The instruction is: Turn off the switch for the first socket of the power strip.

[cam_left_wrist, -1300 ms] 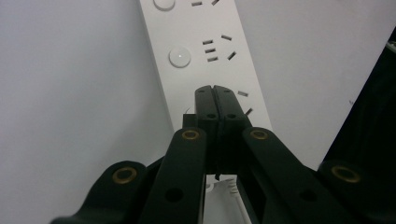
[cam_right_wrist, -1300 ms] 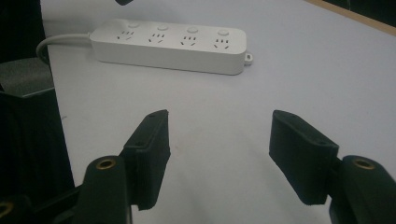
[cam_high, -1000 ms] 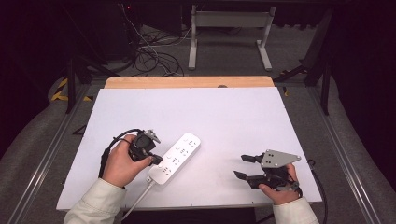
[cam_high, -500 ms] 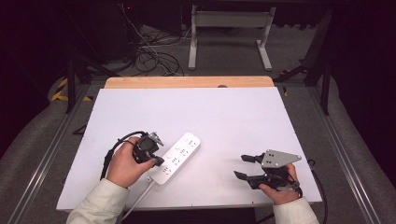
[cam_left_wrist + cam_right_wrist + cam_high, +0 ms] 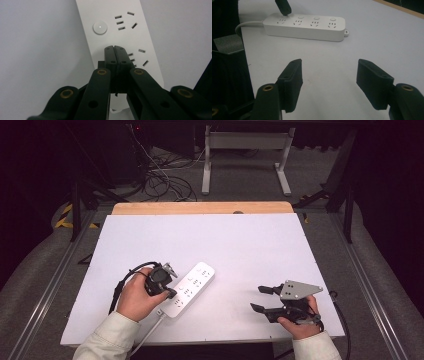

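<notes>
Jaws pressed tight together on my left gripper (image 5: 115, 53), nothing between them, their tips bearing down on the white power strip (image 5: 189, 289) near its cord end, beside a socket and short of the round switch button (image 5: 100, 27). My right gripper (image 5: 339, 82) has its jaws spread wide and empty, held low over the bare desk (image 5: 240, 245), well apart from the strip and pointing toward it. The strip lies at a slant on the near left part of the desk, its cable (image 5: 150, 332) running off the front edge. I judge the step in hand to be prodding or pressing on the strip with the closed tips, perhaps working toward one of its switches; the next move calls for sliding those tips onto the button and pushing straight down, while the strip may skate on this smooth surface unless the right gripper steadies it. Its body is hard, glossy plastic with rounded corners, a row of sockets each with a button, and a small tab (image 5: 347, 32) on the far end. The desk top is matt white, and the jaw pads look rubbery and black.
</notes>
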`<state>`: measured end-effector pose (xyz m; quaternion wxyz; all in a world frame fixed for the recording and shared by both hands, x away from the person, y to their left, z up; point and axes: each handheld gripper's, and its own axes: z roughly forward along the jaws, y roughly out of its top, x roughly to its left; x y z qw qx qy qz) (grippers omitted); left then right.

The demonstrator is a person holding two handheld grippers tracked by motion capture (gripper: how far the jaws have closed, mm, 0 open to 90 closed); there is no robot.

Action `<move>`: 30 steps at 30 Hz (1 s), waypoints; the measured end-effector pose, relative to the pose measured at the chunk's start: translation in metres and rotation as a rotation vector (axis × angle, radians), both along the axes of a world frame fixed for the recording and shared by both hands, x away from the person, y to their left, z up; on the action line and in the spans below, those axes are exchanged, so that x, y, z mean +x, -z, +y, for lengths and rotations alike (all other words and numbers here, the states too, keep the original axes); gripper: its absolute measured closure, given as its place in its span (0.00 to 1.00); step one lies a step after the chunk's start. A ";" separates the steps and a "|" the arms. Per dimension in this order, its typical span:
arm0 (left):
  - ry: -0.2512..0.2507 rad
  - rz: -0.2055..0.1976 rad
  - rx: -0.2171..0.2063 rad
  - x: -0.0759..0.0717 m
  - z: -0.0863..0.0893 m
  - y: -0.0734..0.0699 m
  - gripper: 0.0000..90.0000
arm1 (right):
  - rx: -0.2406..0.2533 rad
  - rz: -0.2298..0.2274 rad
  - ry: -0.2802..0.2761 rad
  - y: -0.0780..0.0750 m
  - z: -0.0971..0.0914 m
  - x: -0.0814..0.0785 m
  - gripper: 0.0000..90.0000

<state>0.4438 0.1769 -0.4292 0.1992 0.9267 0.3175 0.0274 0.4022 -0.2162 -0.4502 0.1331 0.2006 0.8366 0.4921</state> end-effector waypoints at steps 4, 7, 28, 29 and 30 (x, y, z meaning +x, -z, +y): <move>0.000 -0.009 0.007 -0.001 -0.001 0.001 1.00 | 0.004 -0.001 0.000 0.000 0.000 0.000 0.43; 0.005 -0.015 0.018 -0.001 -0.002 0.001 1.00 | 0.003 -0.003 -0.001 0.000 0.000 -0.001 0.43; -0.013 -0.035 0.045 -0.005 -0.006 0.002 1.00 | 0.001 0.000 -0.006 0.000 0.000 -0.001 0.43; -0.013 -0.035 0.046 -0.005 -0.006 0.002 1.00 | 0.002 -0.001 -0.005 0.000 0.001 -0.001 0.43; -0.014 -0.036 0.046 -0.005 -0.006 0.003 1.00 | 0.002 -0.001 -0.005 0.000 0.001 -0.001 0.43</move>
